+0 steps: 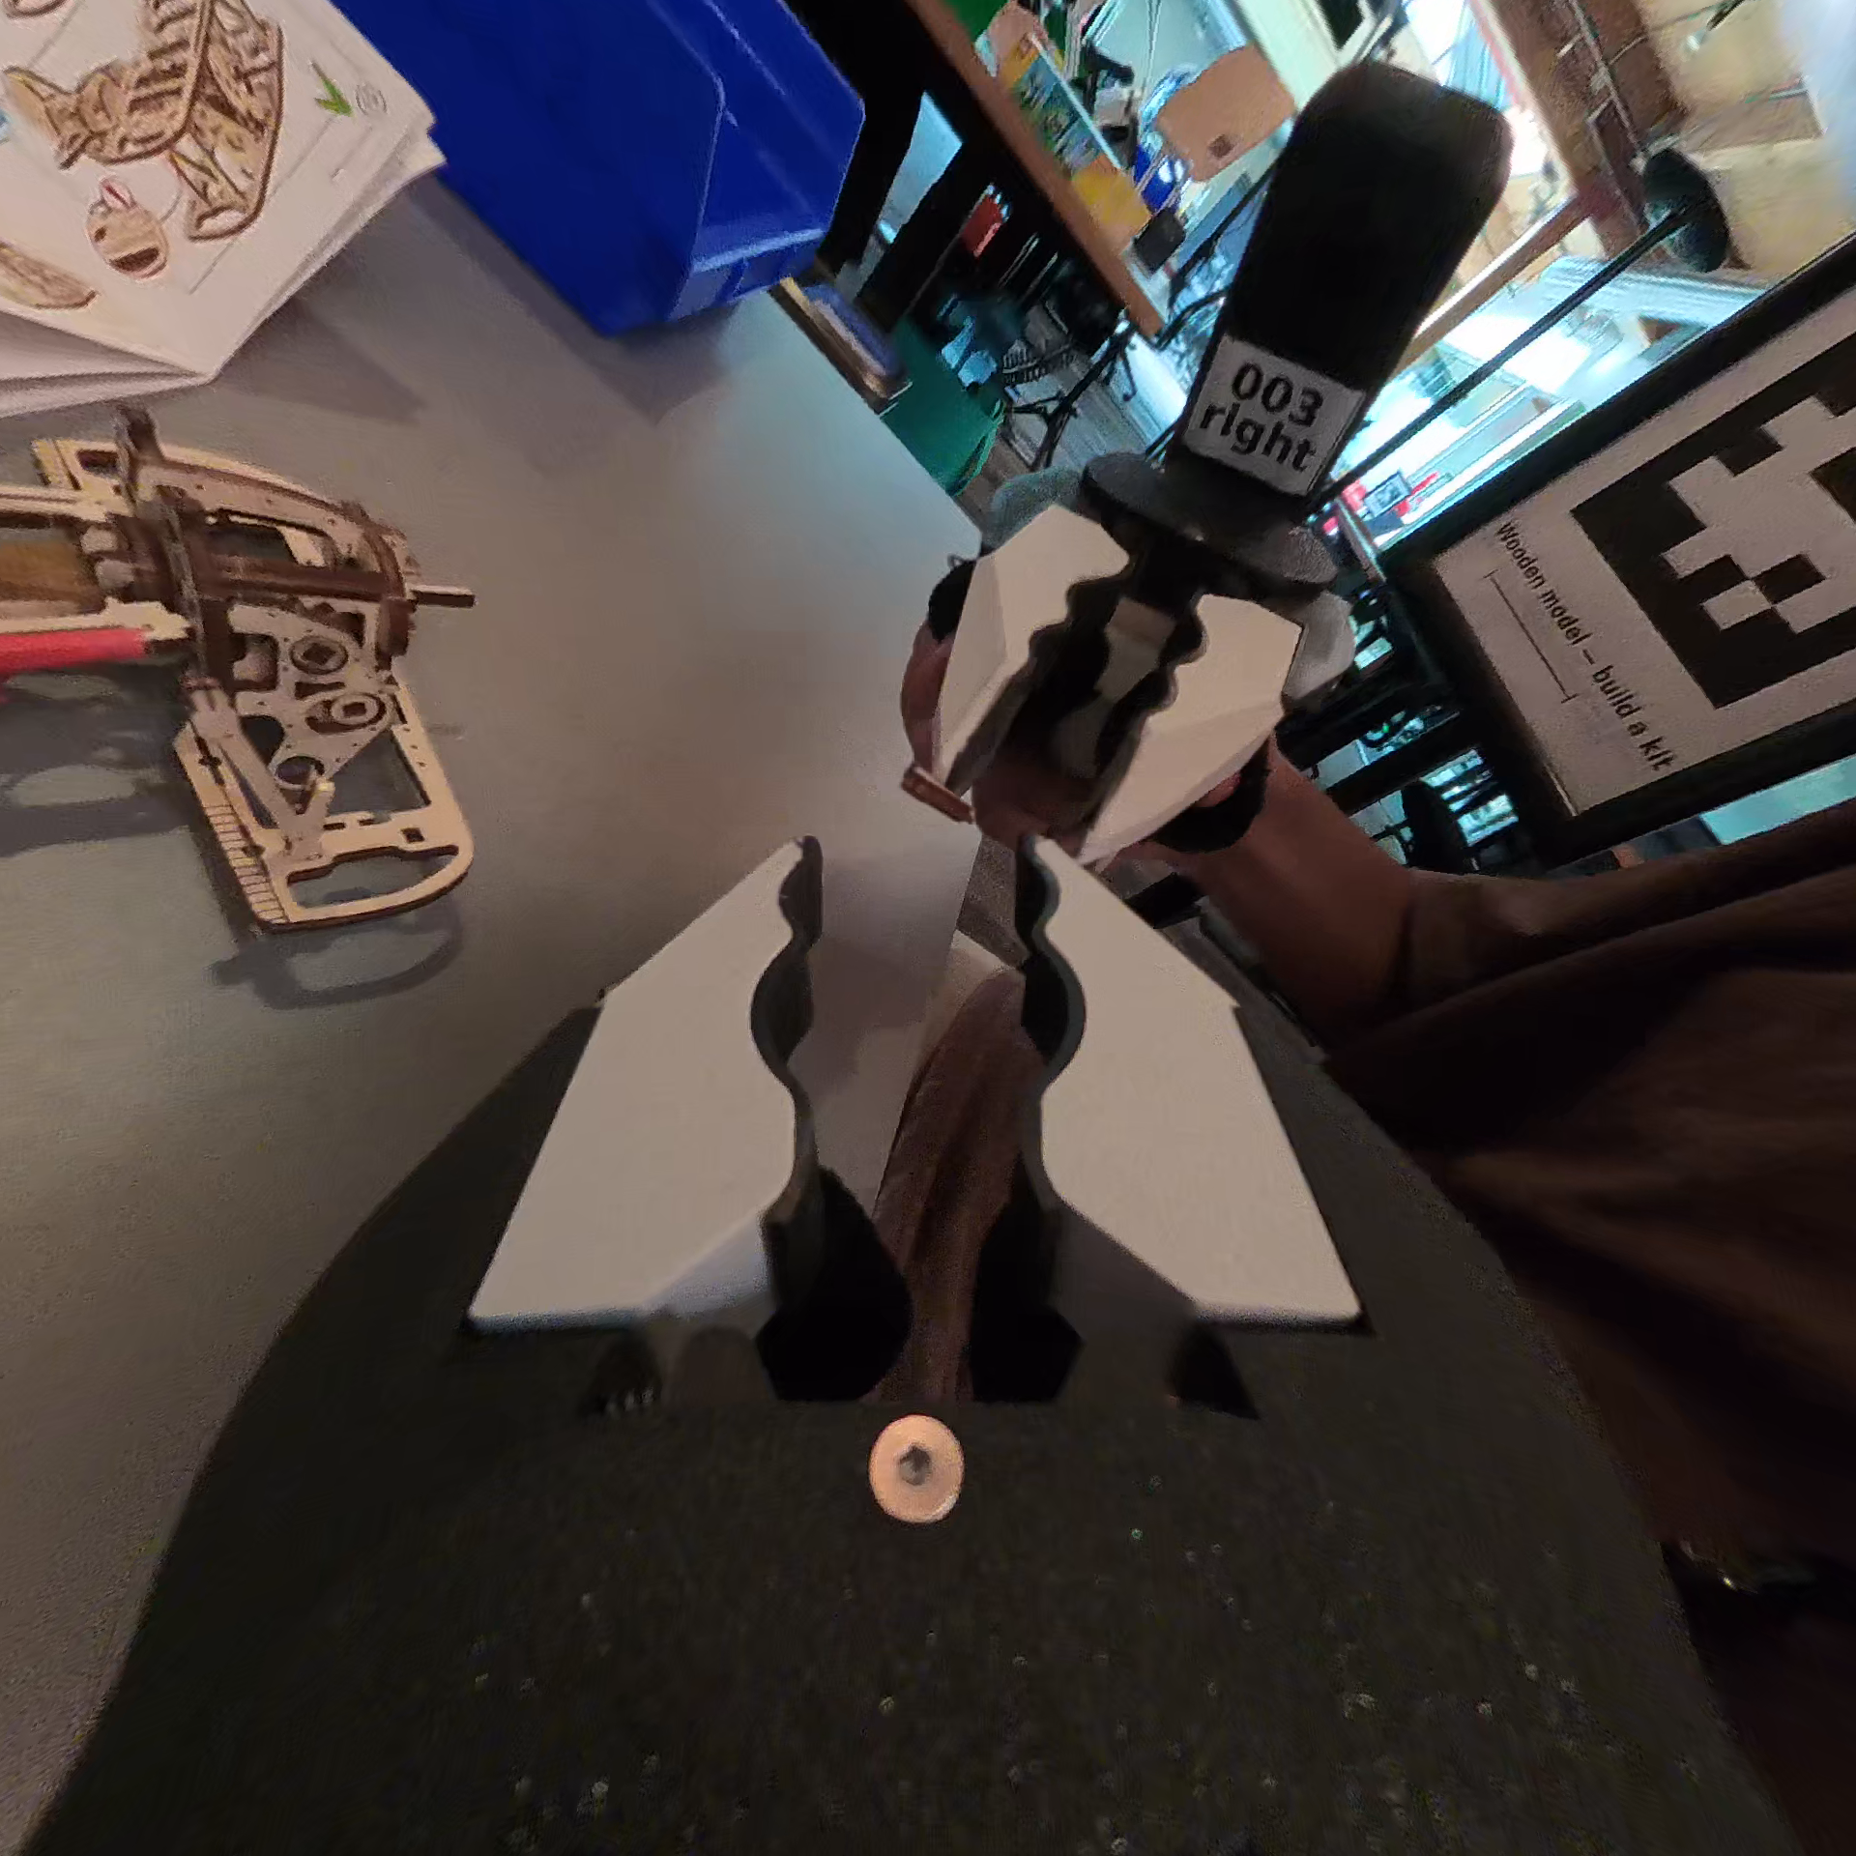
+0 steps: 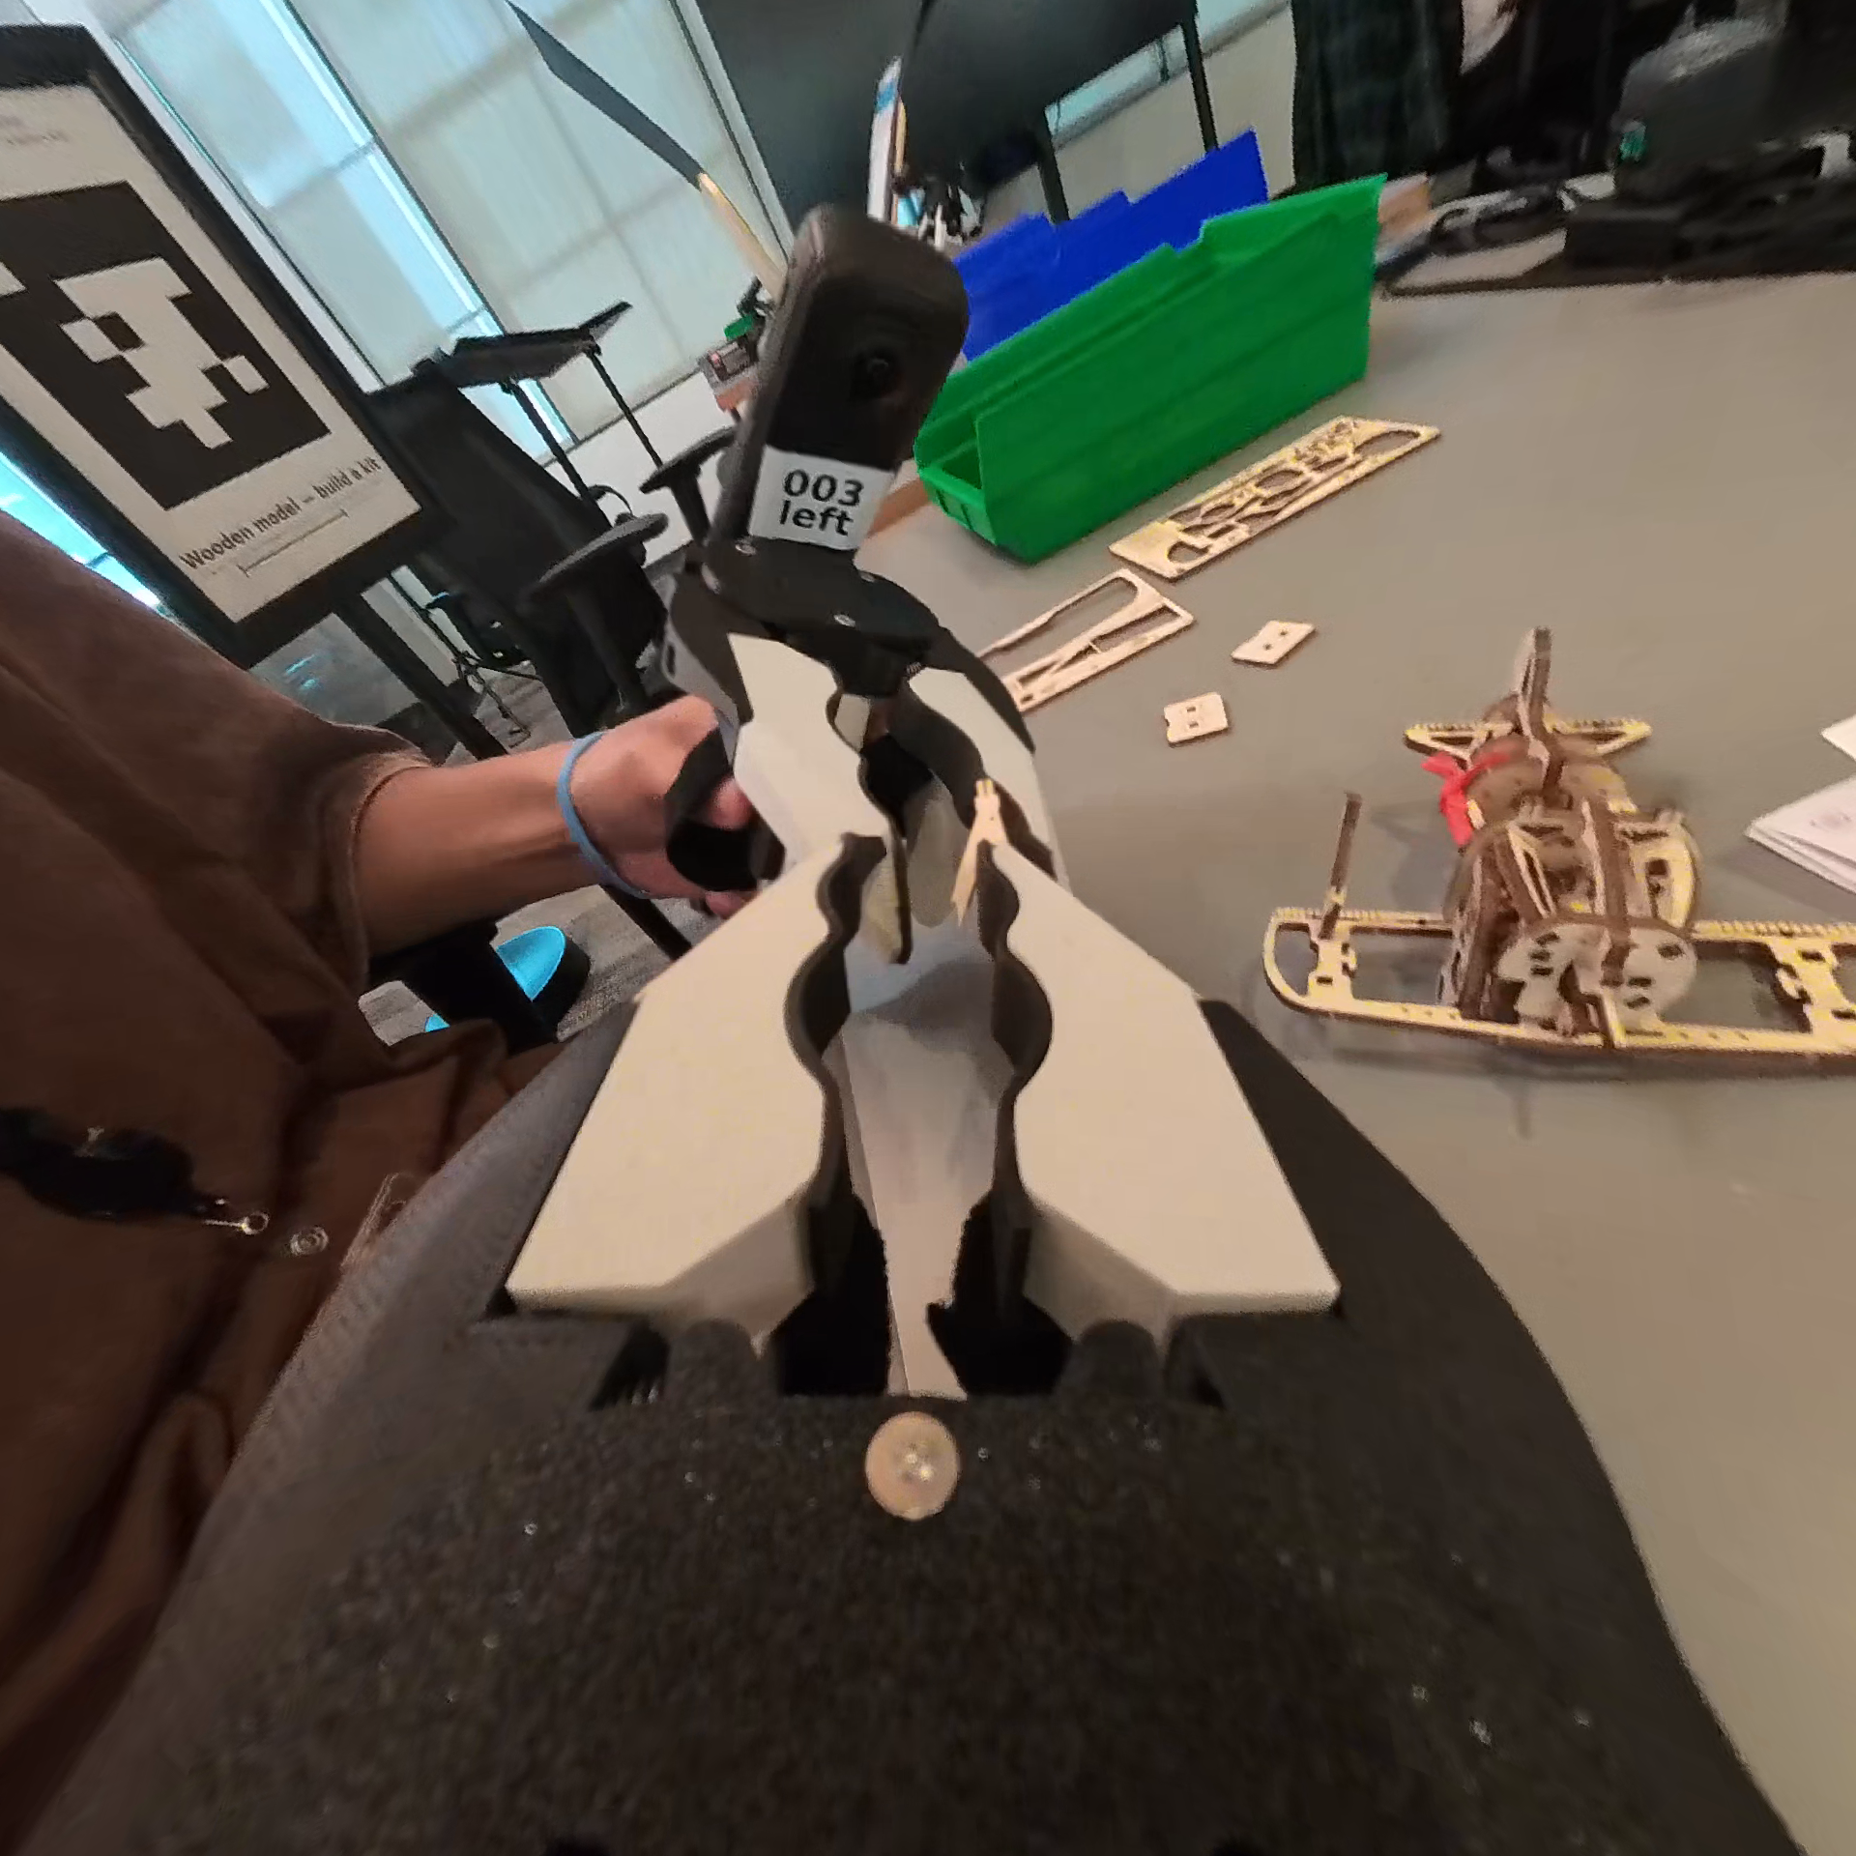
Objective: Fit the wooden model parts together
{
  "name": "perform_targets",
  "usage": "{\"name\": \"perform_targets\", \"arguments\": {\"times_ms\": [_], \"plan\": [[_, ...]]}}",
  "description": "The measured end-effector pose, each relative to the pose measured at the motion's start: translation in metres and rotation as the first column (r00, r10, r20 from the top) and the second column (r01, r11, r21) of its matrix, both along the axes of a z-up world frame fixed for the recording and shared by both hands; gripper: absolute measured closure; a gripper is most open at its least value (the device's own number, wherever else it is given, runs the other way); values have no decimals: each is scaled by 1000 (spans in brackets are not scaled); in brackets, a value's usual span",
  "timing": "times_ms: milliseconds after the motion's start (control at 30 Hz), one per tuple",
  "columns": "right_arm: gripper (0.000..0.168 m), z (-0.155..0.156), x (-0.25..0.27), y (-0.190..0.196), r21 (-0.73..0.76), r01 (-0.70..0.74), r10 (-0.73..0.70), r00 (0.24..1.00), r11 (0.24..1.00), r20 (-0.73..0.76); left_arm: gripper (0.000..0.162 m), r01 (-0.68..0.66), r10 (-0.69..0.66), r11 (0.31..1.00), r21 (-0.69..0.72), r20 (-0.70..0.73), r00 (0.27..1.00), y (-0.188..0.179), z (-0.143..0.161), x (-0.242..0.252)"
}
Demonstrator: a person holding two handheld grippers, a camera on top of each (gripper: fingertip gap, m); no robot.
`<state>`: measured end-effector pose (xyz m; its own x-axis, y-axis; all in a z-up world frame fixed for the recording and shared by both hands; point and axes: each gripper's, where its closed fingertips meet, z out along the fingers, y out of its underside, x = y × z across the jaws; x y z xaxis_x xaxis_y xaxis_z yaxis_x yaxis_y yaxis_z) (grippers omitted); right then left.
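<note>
reading nothing out, we note one white label (image 1: 1270, 422) on the right gripper's black camera, one white label (image 2: 819, 502) on the left's, and one black-and-white marker board (image 2: 151, 331) with a line of writing beneath. on the grey table (image 2: 1506, 1306) we count one half-built pale wooden model with a red band (image 2: 1537, 904), two flat cut-out wooden sheets (image 2: 1276, 497), two small rectangular wooden plates (image 2: 1272, 643), one green plastic bin (image 2: 1155, 402) and one printed booklet (image 1: 201, 181). the left gripper (image 1: 919, 864) and right gripper (image 2: 924, 854) face each other above the table edge, both with jaws apart. one thin pale wooden sliver (image 2: 979, 844) sits at the tip of one of the right gripper's fingers; we cannot tell what holds it.
</note>
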<state>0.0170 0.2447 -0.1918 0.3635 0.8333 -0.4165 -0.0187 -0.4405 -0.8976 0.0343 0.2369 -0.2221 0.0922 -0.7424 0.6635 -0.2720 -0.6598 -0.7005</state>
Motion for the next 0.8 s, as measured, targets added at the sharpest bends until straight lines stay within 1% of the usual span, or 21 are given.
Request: {"name": "perform_targets", "arguments": {"times_ms": [33, 133, 167, 233, 333, 467, 533, 567, 633, 667, 733, 800], "plan": [[147, 1, -2, 0, 9, 0, 0, 1000, 1000, -5, 126, 5, -5, 1000, 5, 14, 1000, 0, 2, -1], [147, 4, -8, -3, -6, -28, 28, 998, 1000, -48, 137, 30, -31, 999, 35, 41, 999, -3, 9, -4], [146, 3, -10, -5, -24, -47, 46, 997, 999, -57, 144, 31, -34, 998, 53, 48, 998, -4, 11, -4], [147, 0, -14, -9, -55, -82, 78, 995, 995, -65, 151, 24, -28, 995, 97, 38, 999, -3, 12, -4], [148, 2, -16, -16, -79, -141, 134, 987, 987, -94, 154, 66, -67, 984, 166, 3, 998, -8, 9, -8], [145, 6, -16, -26, -124, -236, 222, 968, 964, -117, 155, 128, -131, 981, 147, 10, 991, -19, 12, -10], [141, 11, -14, -25, -121, -231, 213, 966, 966, -146, 157, 136, -140, 981, 139, 22, 990, -20, 14, -11], [143, 19, -10, -24, -113, -226, 202, 960, 968, -193, 161, 140, -145, 981, 134, 27, 989, -20, 14, -13], [144, 35, 4, -18, -115, -211, 172, 943, 971, -285, 161, 146, -146, 980, 134, -10, 989, -18, 8, -19], [145, 33, 10, -14, -121, -184, 146, 952, 975, -267, 161, 153, -153, 979, 134, -15, 988, -17, 7, -22], [146, 12, 13, -11, -122, -133, 121, 987, 984, -106, 162, 145, -147, 982, 122, 6, 989, -14, 11, -25], [146, -3, 6, -16, -143, -148, 148, 989, 979, -9, 161, 156, -161, 983, 100, 39, 986, -14, 17, -28]]}}
